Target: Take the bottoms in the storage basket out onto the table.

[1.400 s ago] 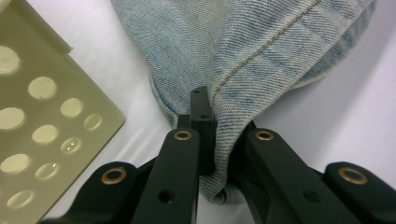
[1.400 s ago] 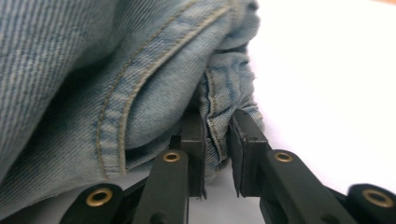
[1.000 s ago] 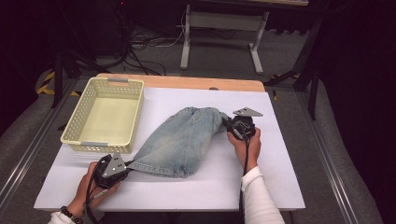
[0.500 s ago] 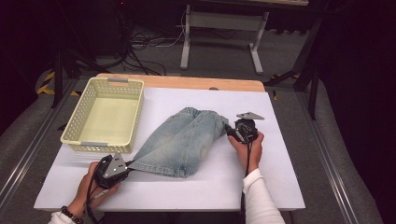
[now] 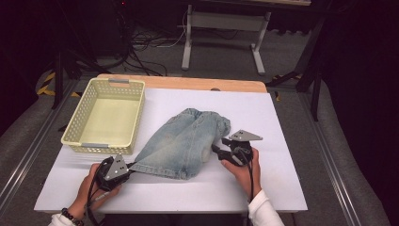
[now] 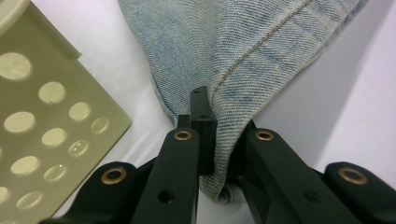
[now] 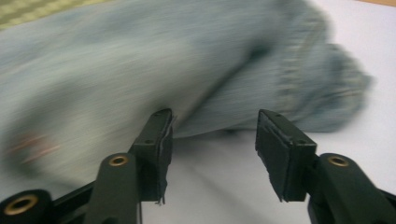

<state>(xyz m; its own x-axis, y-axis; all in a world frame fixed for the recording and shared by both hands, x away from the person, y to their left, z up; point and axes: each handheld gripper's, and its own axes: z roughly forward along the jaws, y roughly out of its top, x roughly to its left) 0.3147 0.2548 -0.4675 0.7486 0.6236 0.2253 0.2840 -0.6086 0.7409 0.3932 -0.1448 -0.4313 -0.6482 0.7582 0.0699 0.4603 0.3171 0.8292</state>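
A piece of light blue denim (image 5: 186,141) lies crumpled in the middle of the white table (image 5: 282,117). At its near left corner my left gripper (image 5: 131,165) is shut on the cloth; in the left gripper view the jaws (image 6: 219,121) pinch a seamed fold of the denim (image 6: 243,46). My right gripper (image 5: 217,147) sits at the denim's right edge. Its jaws have just been opening. In the right gripper view the gripper (image 7: 212,135) stands open over bare table, with the blurred denim (image 7: 140,60) just beyond the tips and nothing between them.
A cream perforated basket (image 5: 75,141) stands empty at the left of the table, close to the left gripper; its corner (image 6: 46,116) shows in the left gripper view. A wooden strip (image 5: 188,84) borders the far edge. Bare white surface lies right of the denim.
The right gripper let go of the denim's far right end, opened, and moved toward the near edge along the cloth's right side. The released end slumped back. The left gripper stayed put.
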